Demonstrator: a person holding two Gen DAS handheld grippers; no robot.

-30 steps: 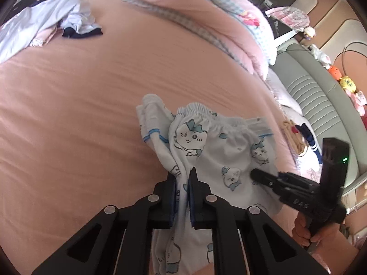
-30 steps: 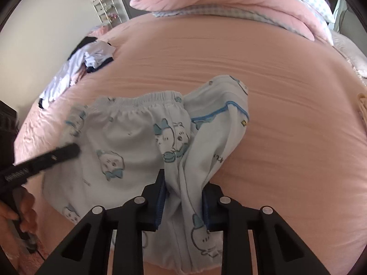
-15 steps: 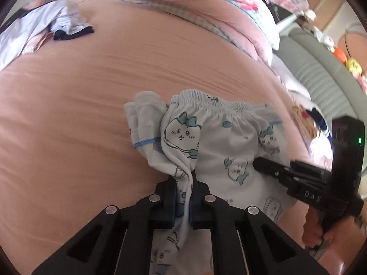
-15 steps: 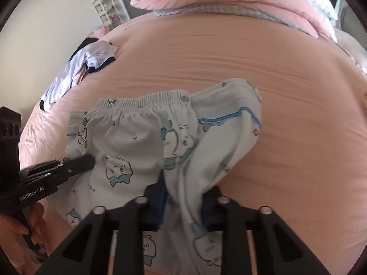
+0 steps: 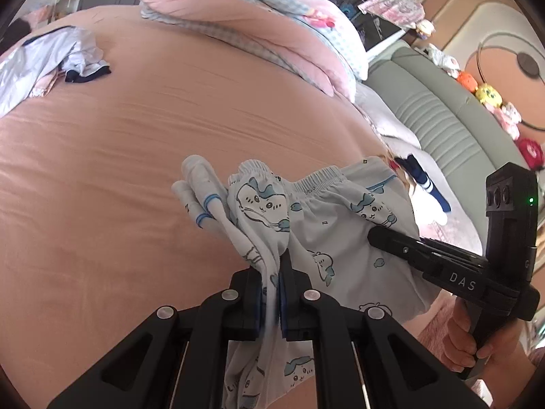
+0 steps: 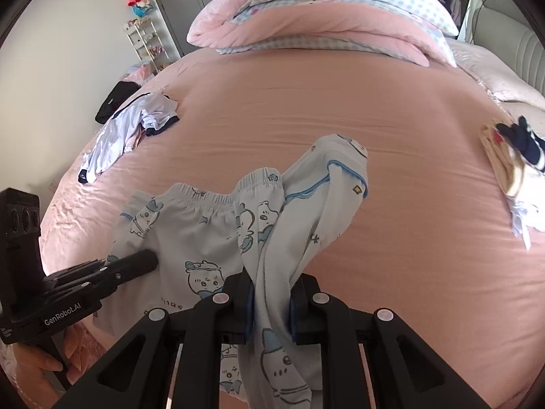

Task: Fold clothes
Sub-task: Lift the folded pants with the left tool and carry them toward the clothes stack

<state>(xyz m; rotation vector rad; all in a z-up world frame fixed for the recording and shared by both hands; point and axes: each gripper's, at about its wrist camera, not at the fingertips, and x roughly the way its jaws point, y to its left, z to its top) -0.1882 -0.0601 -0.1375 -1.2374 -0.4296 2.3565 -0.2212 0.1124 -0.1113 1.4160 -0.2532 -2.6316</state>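
On the pink bed (image 6: 391, 272), printed pants (image 6: 204, 235) are gripped by both clamped grippers (image 5: 272, 293) (image 6: 270, 303), waistband pointing toward the pillows.

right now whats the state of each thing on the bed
pyjama shorts: bunched, partly lifted off the bed, unfolded
left claw: shut on the shorts
right claw: shut on the shorts
duvet: folded at the far end
white clothes: crumpled heap, unfolded
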